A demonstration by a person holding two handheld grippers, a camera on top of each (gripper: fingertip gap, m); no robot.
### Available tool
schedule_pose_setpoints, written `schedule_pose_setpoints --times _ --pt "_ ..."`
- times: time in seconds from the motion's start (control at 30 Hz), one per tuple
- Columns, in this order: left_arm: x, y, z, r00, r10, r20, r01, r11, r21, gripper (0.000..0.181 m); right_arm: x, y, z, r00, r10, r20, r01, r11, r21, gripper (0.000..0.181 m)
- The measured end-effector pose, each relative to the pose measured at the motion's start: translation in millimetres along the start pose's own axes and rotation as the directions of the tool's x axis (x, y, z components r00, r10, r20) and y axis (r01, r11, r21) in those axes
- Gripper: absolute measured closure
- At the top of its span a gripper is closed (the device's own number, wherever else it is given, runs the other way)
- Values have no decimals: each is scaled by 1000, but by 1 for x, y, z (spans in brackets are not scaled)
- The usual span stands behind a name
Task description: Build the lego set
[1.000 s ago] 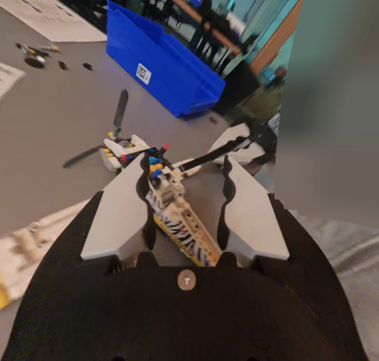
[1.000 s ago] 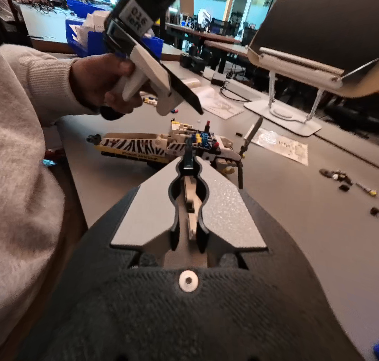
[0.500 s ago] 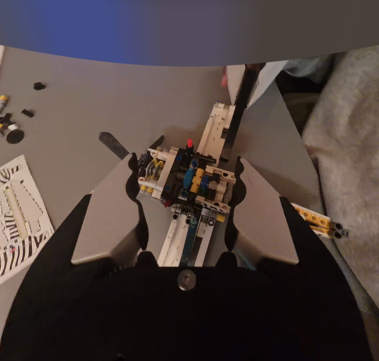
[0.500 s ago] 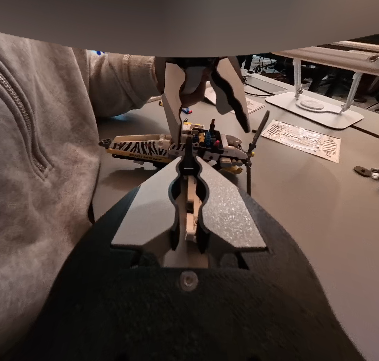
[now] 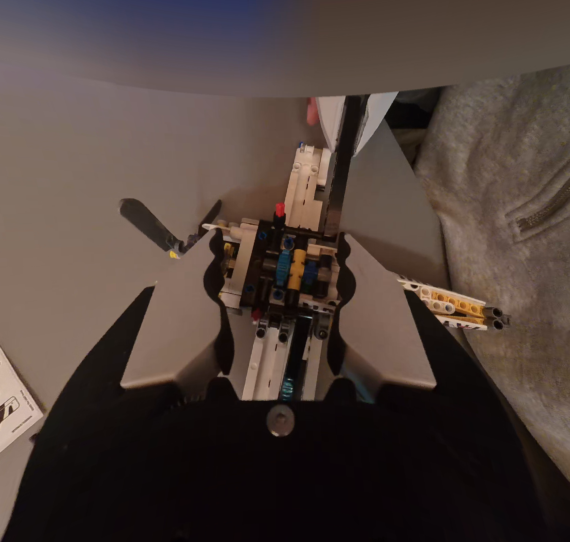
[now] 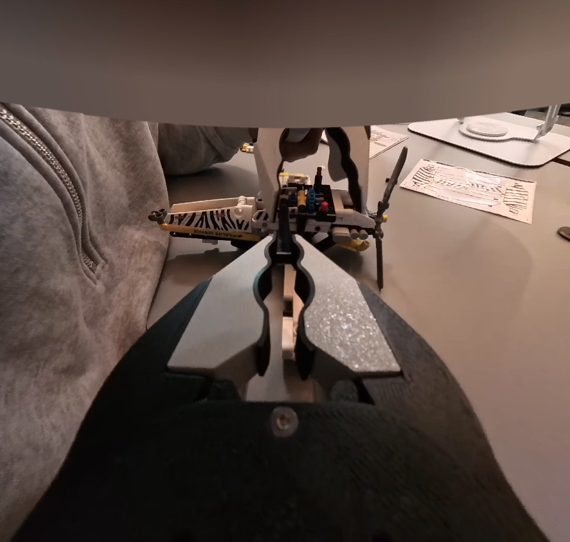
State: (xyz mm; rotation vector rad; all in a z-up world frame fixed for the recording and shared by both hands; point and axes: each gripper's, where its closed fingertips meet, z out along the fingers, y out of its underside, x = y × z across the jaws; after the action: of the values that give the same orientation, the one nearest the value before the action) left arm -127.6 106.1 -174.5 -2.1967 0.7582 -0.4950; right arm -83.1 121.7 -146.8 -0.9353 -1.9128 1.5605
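Note:
The lego plane (image 5: 287, 268), white with zebra stripes and a black gear block, lies on the grey table (image 5: 92, 172). It also shows in the right wrist view (image 6: 216, 219). My left gripper (image 5: 280, 240) is open and points down, with its jaws either side of the gear block; it shows from the front in the right wrist view (image 6: 314, 200). My right gripper (image 6: 283, 243) is shut on a white and black wing piece (image 6: 288, 311) whose tip meets the plane's side. That piece (image 5: 300, 188) and the right gripper (image 5: 344, 145) show in the left wrist view.
The dark propeller (image 6: 385, 200) stands at the plane's nose. A zebra sticker sheet (image 6: 468, 185) and a white stand base (image 6: 493, 135) lie at the right. A grey sweater (image 6: 61, 249) is close on the left. A paper sheet (image 5: 12, 404) lies at the lower left. Spacing between my two grippers at the tips: around 6 cm.
My left gripper swung from beside the plane's tail to above it and came down around the gear block. My right gripper brought the wing piece closer to the plane's side.

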Motion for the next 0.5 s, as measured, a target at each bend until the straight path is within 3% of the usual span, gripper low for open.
schedule_pose_setpoints --times 0.5 --pt "-1 4 0 998 -47 -29 47 999 10 113 4 2 0 997 73 18 -73 997 -15 176"
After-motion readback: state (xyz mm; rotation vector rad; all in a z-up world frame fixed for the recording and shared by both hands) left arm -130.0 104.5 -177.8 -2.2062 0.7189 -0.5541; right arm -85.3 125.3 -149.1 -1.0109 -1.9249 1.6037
